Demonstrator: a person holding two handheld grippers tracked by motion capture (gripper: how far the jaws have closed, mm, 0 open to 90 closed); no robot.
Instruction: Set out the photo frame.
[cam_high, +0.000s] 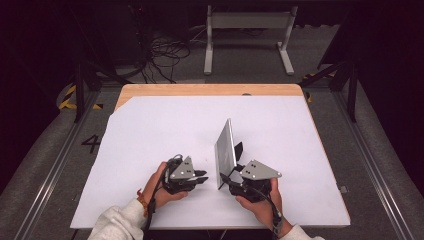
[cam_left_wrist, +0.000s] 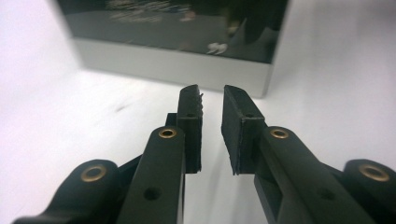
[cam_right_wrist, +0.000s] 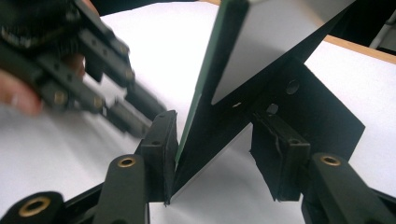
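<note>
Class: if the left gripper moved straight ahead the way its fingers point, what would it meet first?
Probably the bottom edge of the upright panel; the left gripper points straight at it, with bare white sheet between.

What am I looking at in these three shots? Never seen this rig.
A person sits at a table covered with a white sheet, holding a two-jaw hand tool in each hand. One camera looks down from above; one rides on each tool, looking along its black jaws. A standing mirror-like panel with a black stand behind it rests on the sheet. The right gripper straddles its lower corner, one jaw touching its edge. The left gripper, jaws slightly apart and empty, points at the panel.
</note>
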